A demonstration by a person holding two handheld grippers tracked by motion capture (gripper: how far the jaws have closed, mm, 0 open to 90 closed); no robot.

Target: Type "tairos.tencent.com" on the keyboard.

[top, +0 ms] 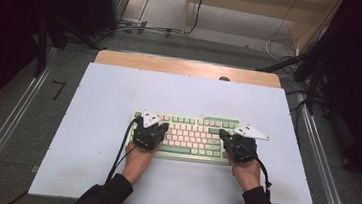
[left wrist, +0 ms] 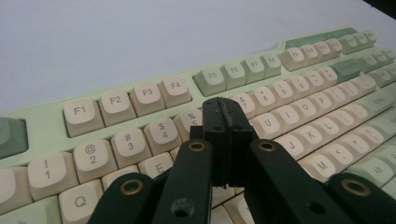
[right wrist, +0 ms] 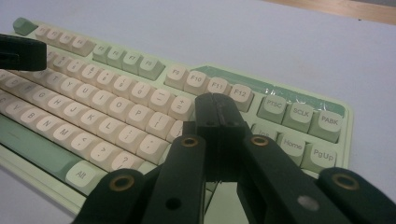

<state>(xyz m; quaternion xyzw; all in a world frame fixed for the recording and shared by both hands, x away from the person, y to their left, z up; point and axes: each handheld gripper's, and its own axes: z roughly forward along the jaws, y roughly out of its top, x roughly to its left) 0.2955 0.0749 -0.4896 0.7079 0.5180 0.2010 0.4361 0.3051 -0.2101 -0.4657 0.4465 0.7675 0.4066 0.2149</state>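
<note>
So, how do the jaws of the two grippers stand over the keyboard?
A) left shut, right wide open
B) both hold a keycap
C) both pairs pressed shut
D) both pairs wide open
C: in each gripper view, the left gripper and the right gripper have jaws pressed together above the keyboard, nothing between them.
</note>
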